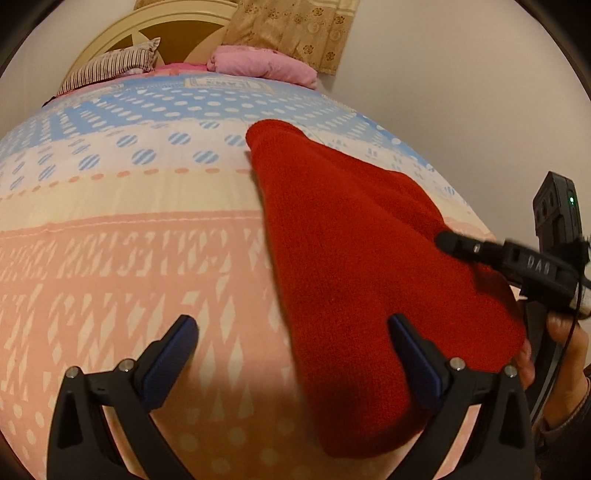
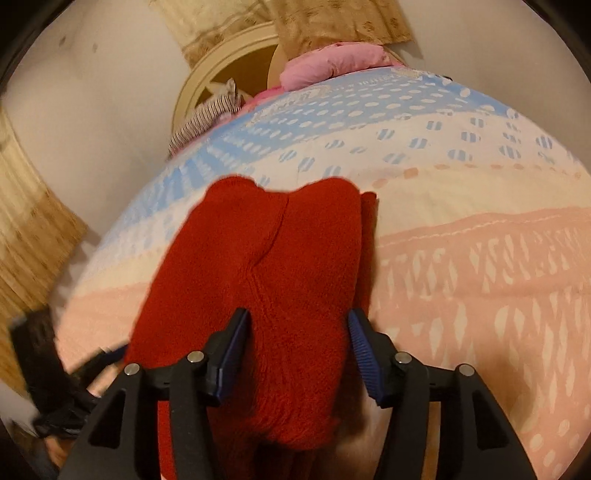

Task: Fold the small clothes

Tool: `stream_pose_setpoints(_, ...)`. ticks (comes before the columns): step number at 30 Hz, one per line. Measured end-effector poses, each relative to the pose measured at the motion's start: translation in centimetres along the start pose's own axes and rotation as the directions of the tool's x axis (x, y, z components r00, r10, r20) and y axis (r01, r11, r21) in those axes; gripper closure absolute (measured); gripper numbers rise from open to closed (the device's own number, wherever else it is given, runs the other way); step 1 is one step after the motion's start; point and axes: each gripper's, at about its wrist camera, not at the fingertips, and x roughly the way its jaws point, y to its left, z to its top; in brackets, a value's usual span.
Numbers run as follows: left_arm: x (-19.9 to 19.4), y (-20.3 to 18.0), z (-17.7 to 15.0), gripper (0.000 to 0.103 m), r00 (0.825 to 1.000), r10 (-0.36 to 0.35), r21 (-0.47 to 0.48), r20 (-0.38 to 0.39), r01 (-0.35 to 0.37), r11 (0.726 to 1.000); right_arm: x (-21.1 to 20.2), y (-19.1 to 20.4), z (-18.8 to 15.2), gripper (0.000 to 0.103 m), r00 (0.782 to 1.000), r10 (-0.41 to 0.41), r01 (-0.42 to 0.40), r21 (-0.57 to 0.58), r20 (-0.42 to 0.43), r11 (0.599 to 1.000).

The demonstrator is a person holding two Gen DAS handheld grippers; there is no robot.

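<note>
In the left wrist view, the left gripper (image 1: 291, 347) fills the bottom of the frame, its jaws spread wide with nothing between the blue pads; the right pad lies over the edge of the red knit garment (image 1: 354, 280), while the left one hangs above bare bedsheet (image 1: 110, 258). The garment runs from the lower centre up toward the middle of the frame, lying flat and folded on the bed, narrowing to a rounded end at its far tip.

At the right edge of that view, the right gripper (image 1: 448, 240) reaches in from the side, one black finger tip over the garment's right border, and part of a hand (image 1: 565, 343) holding it shows below.

In the right wrist view, the right gripper (image 2: 299, 354) sits at the bottom centre, its jaws partly apart and straddling the near end of the garment (image 2: 266, 266); the pads stand at either side of the cloth without pinching it. A seam runs up the middle of the garment, and its far edge shows two rounded lobes.

Beyond it the bedsheet (image 2: 480, 258) goes from pink patterned bands to cream and then blue with dots. At the top of both views lie a pink pillow (image 1: 262, 66), a striped pillow (image 1: 110, 66), a cream headboard (image 1: 173, 26) and a patterned curtain (image 1: 291, 29).
</note>
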Motion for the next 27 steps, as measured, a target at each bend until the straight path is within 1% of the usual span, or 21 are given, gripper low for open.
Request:
stream_pose_setpoints(2, -0.1, -0.3, -0.1, 0.000, 1.000, 0.013, 0.012, 0.007, -0.013, 1.000, -0.1, -0.9, 0.4, 0.042, 1.000, 0.027, -0.027, 0.056, 0.013, 0.998)
stream_pose_setpoints(5, -0.1, -0.5, -0.1, 0.000, 1.000, 0.021, 0.020, 0.011, -0.022, 1.000, 0.1, -1.7, 0.9, 0.041, 0.998, 0.055, -0.057, 0.104, 0.021, 0.993)
stream_pose_setpoints(10, 0.0, -0.4, -0.1, 0.000, 1.000, 0.017, 0.017, 0.009, -0.017, 1.000, 0.2, -3.1, 1.7, 0.040, 0.998, 0.046, -0.053, 0.166, 0.047, 0.985)
stream_pose_setpoints(13, 0.0, -0.3, 0.0, 0.000, 1.000, 0.017, 0.018, 0.011, -0.018, 1.000, 0.7, -4.9, 2.1, 0.040, 0.998, 0.029, -0.041, 0.247, 0.052, 0.968)
stream_pose_setpoints(15, 0.1, -0.3, 0.0, 0.000, 1.000, 0.017, 0.019, 0.011, -0.017, 1.000, 0.9, -5.8, 2.6, 0.040, 0.998, 0.043, -0.054, 0.271, 0.048, 0.961)
stream_pose_setpoints(21, 0.2, -0.3, 0.0, 0.000, 1.000, 0.008, 0.017, 0.009, -0.008, 1.000, 2.6, -5.3, 4.1, 0.040, 0.998, 0.065, -0.069, 0.223, 0.025, 0.972)
stream_pose_setpoints(27, 0.2, -0.4, 0.0, 0.000, 1.000, 0.000, 0.021, 0.009, 0.000, 1.000, 3.8, -5.0, 4.4, 0.040, 0.993, 0.117, -0.119, 0.202, 0.019, 0.972)
